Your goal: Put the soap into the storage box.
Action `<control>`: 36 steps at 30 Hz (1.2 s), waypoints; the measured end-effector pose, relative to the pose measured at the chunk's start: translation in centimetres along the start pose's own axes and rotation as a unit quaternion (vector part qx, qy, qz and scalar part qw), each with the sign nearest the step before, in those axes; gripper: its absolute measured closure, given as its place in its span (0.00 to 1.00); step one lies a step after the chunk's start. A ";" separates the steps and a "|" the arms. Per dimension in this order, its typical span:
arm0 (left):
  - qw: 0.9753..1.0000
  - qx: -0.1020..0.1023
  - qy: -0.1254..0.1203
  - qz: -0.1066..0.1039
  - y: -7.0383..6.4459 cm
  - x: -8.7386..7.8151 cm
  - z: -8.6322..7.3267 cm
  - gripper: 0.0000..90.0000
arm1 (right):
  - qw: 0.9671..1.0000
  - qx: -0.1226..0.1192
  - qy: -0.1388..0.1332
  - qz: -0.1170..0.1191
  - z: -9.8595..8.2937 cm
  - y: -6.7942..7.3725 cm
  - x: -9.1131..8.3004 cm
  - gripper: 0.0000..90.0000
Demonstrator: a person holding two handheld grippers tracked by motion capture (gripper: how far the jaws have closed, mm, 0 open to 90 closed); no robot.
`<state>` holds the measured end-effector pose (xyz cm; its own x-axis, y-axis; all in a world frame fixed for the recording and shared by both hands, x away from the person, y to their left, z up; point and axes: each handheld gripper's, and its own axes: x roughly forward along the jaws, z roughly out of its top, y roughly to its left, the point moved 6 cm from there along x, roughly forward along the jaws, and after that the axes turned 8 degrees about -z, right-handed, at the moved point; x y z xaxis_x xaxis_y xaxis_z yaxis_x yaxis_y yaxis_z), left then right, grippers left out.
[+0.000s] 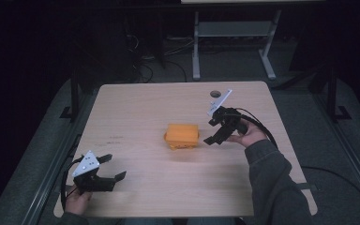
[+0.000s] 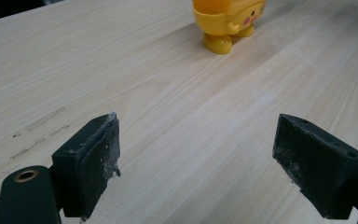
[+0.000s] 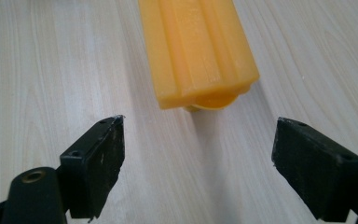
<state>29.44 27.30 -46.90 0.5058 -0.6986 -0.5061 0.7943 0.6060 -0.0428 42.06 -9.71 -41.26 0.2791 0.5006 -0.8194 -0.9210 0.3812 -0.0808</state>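
A yellow-orange plastic toy (image 1: 182,135) with a boxy orange top stands at the middle of the wooden table (image 1: 136,103). My right gripper (image 1: 212,132) hovers just to its right, jaws wide apart and pointing at it; in the right gripper view the toy's ribbed orange top (image 3: 197,46) lies ahead of the fingertips (image 3: 98,158), untouched. My left gripper (image 1: 113,168) is open near the table's front left corner, with nothing between its jaws. From the left gripper view, the toy's yellow lower part (image 2: 228,21) with a pink cheek spot is far ahead.
A round cable hole (image 1: 214,94) sits near the table's far right edge. Faint scuff marks (image 2: 39,122) lie on the wood left of centre. Beyond the table, on the dark floor, stand a white desk frame (image 1: 196,44) and cables.
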 end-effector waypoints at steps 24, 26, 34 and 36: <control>1.000 0.001 0.005 0.000 0.0 0.1 -0.1 0.16 | 1.000 0.031 -0.001 -0.003 -4.1 0.9 -1.1 0.20; 1.000 0.001 0.006 0.000 0.0 0.1 -0.1 0.16 | 1.000 0.031 0.000 -0.004 -4.3 1.0 -1.2 0.20; 1.000 0.001 0.006 0.000 0.0 0.1 -0.1 0.16 | 0.999 0.045 -0.002 -0.012 -6.2 1.4 -1.6 0.20; 1.000 0.001 0.006 0.000 0.0 0.2 -0.1 0.16 | 0.999 0.050 -0.003 -0.012 -6.6 1.5 -1.8 0.20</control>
<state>29.49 27.24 -47.09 0.5020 -0.6942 -0.5158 0.7946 0.6056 -0.0417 38.34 -15.17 -43.70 0.3026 0.4956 -0.8141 -0.8827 0.4679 -0.0433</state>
